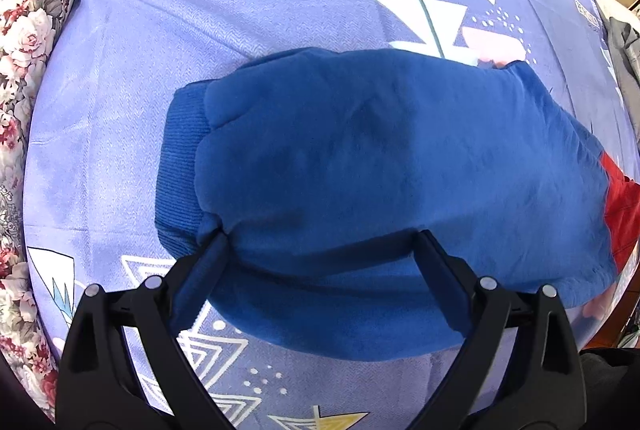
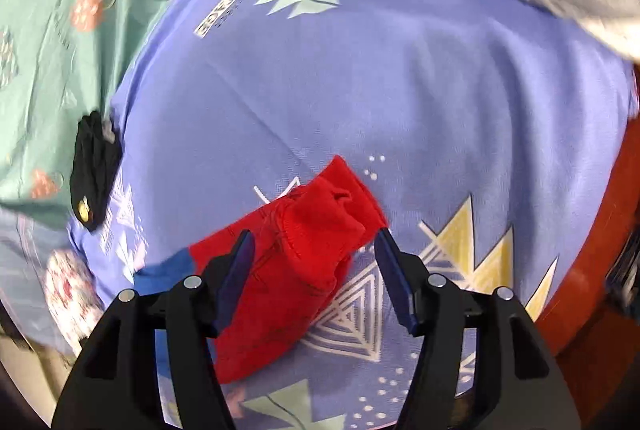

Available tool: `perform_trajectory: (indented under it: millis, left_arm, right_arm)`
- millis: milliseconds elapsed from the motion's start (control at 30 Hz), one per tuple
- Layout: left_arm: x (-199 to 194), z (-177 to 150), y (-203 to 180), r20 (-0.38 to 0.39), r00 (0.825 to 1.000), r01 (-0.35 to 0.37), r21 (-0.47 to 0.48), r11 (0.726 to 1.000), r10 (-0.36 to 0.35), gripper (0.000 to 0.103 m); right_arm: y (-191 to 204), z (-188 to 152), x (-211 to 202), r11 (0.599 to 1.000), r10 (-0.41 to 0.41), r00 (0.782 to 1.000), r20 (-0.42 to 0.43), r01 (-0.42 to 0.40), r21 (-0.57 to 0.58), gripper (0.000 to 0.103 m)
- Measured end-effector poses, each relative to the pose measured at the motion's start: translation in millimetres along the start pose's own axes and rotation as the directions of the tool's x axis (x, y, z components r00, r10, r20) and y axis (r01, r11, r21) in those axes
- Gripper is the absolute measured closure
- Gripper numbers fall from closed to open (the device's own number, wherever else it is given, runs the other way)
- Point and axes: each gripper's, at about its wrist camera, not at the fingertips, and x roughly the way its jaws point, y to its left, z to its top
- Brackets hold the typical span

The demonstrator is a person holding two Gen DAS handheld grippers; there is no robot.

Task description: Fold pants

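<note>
One pants (image 1: pixel 380 166), two grippers (image 1: pixel 320 246) (image 2: pixel 314 246)

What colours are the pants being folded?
The pants are mostly blue with a red section at one end; blue shows best in the left wrist view, red in the right.

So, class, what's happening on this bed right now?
A person is folding blue and red pants on a purple patterned bedsheet. The left gripper hangs open over the blue part, near the ribbed cuff. The right gripper hangs open over the red part. Neither grips fabric.
</note>
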Motion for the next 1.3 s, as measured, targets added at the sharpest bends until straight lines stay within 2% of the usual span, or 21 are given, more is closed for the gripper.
perform_trajectory:
  millis: [133, 200, 300, 367, 433, 533, 600, 633, 667, 700, 733, 800, 833, 900, 967, 1033, 1067, 1100, 1200, 1267, 1300]
  left_arm:
    - [-6.3, 0.9, -2.7, 0.014, 1.000, 0.013, -0.017, 1.000, -0.013, 0.008]
    - [-12.1, -0.3, -0.5, 0.030, 0.999, 0.028, -0.026, 0.999, -0.027, 0.008]
    - [-18.2, -1.2, -0.1, 0.046, 0.998, 0.042, -0.040, 0.998, -0.040, 0.008]
    - [-17.8, -2.6, 2.1, 0.049, 0.998, 0.049, -0.050, 0.998, -0.046, 0.008]
    - [-16.6, -4.0, 5.5, 0.054, 0.997, 0.060, -0.063, 0.996, -0.056, 0.008]
    - [-11.2, -3.9, 10.1, 0.057, 0.996, 0.072, -0.092, 0.993, -0.067, 0.008]
    - [-10.1, -5.8, 8.2, 0.059, 0.996, 0.070, -0.096, 0.993, -0.065, 0.008]
    - [-10.0, -7.7, 8.4, 0.060, 0.996, 0.066, -0.092, 0.994, -0.061, 0.008]
    - [-9.9, -8.9, 7.7, 0.063, 0.996, 0.063, -0.088, 0.994, -0.058, 0.008]
    - [-9.9, -9.3, 7.1, 0.064, 0.996, 0.062, -0.088, 0.994, -0.056, 0.008]
    - [-9.9, -9.2, 7.2, 0.065, 0.996, 0.062, -0.090, 0.994, -0.056, 0.008]
    - [-11.7, -9.6, 9.9, 0.075, 0.995, 0.070, -0.112, 0.991, -0.062, 0.008]
    - [-12.2, -9.4, 11.6, 0.083, 0.994, 0.075, -0.130, 0.989, -0.065, 0.008]
    - [-12.2, -11.4, 15.0, 0.093, 0.994, 0.079, -0.157, 0.984, -0.065, 0.008]
    - [-9.8, -12.9, 12.4, 0.094, 0.994, 0.062, -0.151, 0.987, -0.048, 0.008]
    - [-7.3, -13.7, 5.9, 0.088, 0.996, 0.026, -0.118, 0.993, -0.016, 0.008]
    - [-7.7, -14.3, 3.2, 0.086, 0.996, 0.012, -0.102, 0.995, -0.004, 0.008]
    - [-8.8, -14.7, 2.4, 0.086, 0.996, 0.008, -0.097, 0.995, 0.000, 0.008]
    - [-16.8, -15.4, 6.1, 0.094, 0.995, 0.036, -0.118, 0.992, -0.025, 0.008]
    - [-25.2, -17.3, 9.0, 0.110, 0.993, 0.065, -0.134, 0.989, -0.050, 0.008]
    - [-28.4, -18.2, 9.3, 0.115, 0.992, 0.074, -0.135, 0.988, -0.059, 0.008]
  right_arm:
    - [14.2, 5.8, -0.2, 0.996, -0.045, 0.999, 0.024, 0.047, -0.082, 0.045]
    - [29.9, 10.5, -3.9, 0.981, -0.049, 0.998, 0.029, 0.054, -0.189, 0.047]
    - [73.1, 12.7, 13.1, 0.918, -0.056, 0.998, -0.035, 0.037, -0.395, 0.047]
    - [93.7, 10.9, 40.0, 0.849, -0.152, 0.987, -0.053, 0.103, -0.519, 0.047]
    - [98.3, 10.6, 57.1, 0.803, -0.210, 0.976, -0.051, 0.143, -0.579, 0.047]
    - [92.6, 13.0, 82.8, 0.762, -0.287, 0.952, -0.107, 0.159, -0.628, 0.047]
    - [92.9, 9.4, 89.4, 0.714, -0.326, 0.938, -0.121, 0.160, -0.682, 0.062]
    - [93.3, 9.7, 89.1, 0.699, -0.337, 0.935, -0.112, 0.169, -0.694, 0.081]
    - [93.1, 12.1, 87.8, 0.696, -0.345, 0.932, -0.107, 0.178, -0.696, 0.092]
    - [93.3, 15.2, 83.9, 0.712, -0.322, 0.939, -0.120, 0.157, -0.684, 0.094]
    - [96.7, 19.8, 73.9, 0.726, -0.269, 0.958, -0.100, 0.133, -0.675, 0.094]
    - [99.4, 29.5, 62.2, 0.765, -0.204, 0.977, -0.056, 0.123, -0.632, 0.094]
    - [100.5, 33.5, 60.9, 0.780, -0.193, 0.980, -0.045, 0.125, -0.614, 0.094]
    - [93.1, 37.1, 76.4, 0.804, -0.221, 0.974, -0.053, 0.152, -0.574, 0.094]
    - [82.8, 30.8, 100.2, 0.792, -0.294, 0.954, -0.066, 0.204, -0.576, 0.092]
    - [78.6, 27.9, 107.0, 0.781, -0.303, 0.953, -0.005, 0.245, -0.575, 0.078]
    - [79.4, 29.1, 106.3, 0.768, -0.336, 0.942, 0.025, 0.289, -0.571, 0.059]
    - [79.6, 30.4, 103.2, 0.761, -0.363, 0.931, 0.049, 0.326, -0.560, 0.057]
    - [75.5, 36.2, 68.0, 0.811, -0.294, 0.953, 0.073, 0.289, -0.509, 0.055]
    - [66.3, 38.9, 43.7, 0.832, -0.284, 0.954, 0.098, 0.296, -0.470, 0.051]
    - [54.6, 39.6, 30.1, 0.865, -0.257, 0.963, 0.082, 0.267, -0.425, 0.051]
